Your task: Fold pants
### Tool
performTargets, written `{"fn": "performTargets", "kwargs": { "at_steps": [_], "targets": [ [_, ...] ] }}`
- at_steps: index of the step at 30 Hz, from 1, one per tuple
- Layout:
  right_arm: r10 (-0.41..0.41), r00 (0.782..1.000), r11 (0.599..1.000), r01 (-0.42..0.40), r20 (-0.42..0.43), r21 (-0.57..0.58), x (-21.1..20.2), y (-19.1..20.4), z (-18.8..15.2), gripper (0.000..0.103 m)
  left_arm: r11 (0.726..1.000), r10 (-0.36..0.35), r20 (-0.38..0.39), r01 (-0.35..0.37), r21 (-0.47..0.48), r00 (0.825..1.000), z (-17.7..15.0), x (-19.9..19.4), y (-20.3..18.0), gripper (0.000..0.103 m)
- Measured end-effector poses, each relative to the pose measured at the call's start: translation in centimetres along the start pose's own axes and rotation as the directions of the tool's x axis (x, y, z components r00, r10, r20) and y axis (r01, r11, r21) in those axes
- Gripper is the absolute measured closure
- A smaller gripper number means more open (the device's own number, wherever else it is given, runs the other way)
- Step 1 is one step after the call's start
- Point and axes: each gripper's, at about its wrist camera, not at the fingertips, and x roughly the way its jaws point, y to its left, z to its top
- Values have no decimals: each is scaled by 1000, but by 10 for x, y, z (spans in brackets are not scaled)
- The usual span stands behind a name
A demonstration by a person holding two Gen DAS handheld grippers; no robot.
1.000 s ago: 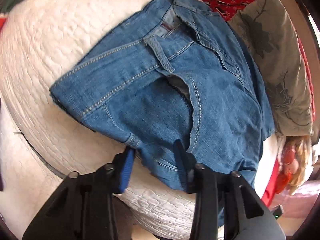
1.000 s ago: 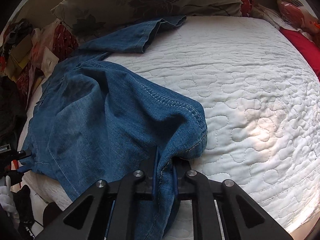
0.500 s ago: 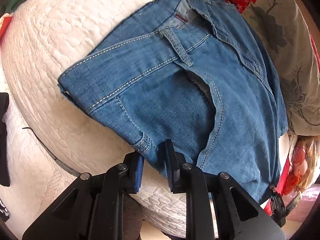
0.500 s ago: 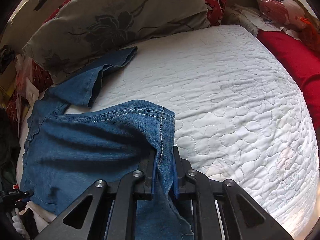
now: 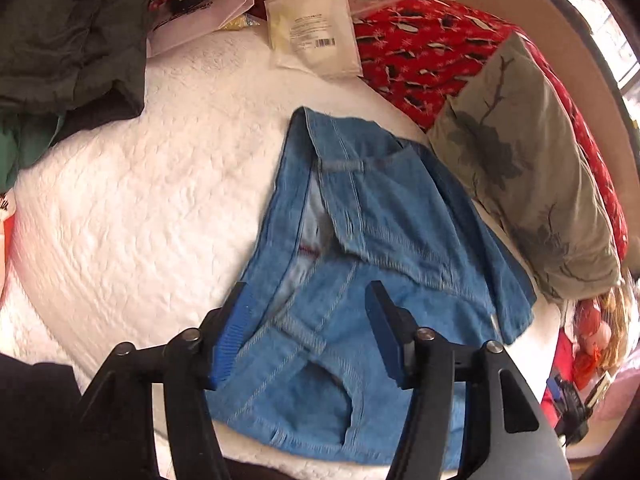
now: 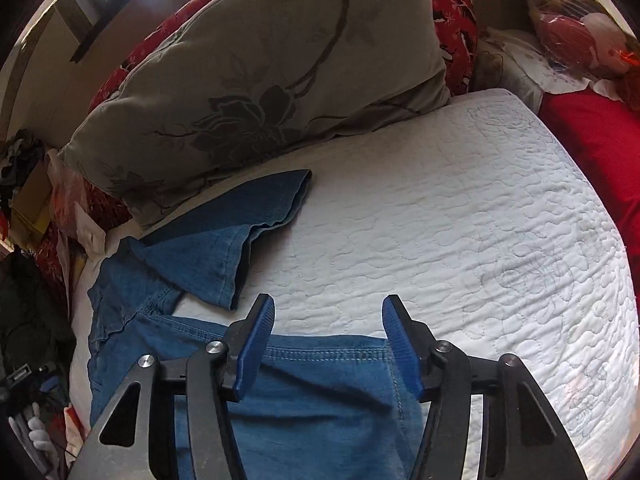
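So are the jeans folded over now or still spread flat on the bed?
Folded over, loosely. The jeans lie doubled on the quilt, one leg end sticking out toward the pillow. Both grippers' jaws are opening, pads off the denim.

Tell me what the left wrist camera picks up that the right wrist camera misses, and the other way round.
Only the left wrist view shows the jeans' waistband end with its belt loop, a sealed white packet and dark green clothing at the far edge of the bed.

Only the right wrist view shows the free leg cuff lying toward the pillow and a plain red cushion.

Both show the blue jeans on the white quilt, the grey floral pillow, and a gripper, left gripper and right gripper, jaws opening, pads off the denim.
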Motion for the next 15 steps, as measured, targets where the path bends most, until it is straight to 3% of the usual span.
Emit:
{"fn": "performTargets", "kwargs": {
  "at_steps": [5, 9, 12, 15],
  "targets": [
    [45, 995, 999, -45, -94, -2, 78, 48, 8, 45, 994, -16, -97, 6, -111, 995, 42, 56, -10, 45],
    [94, 987, 996, -92, -127, 20, 114, 65, 5, 46, 996, 17, -131, -29, -89, 991, 53, 87, -23, 45],
    [120, 980, 988, -133, -159, -73, 121, 82, 13, 100, 996, 61, -144, -69, -49, 988, 59, 105, -31, 45],
    [132, 991, 989, -133, -28, -69, 95, 80, 53, 101, 996, 81, -146, -86, -26, 986, 66, 116, -34, 45]
  ]
}}
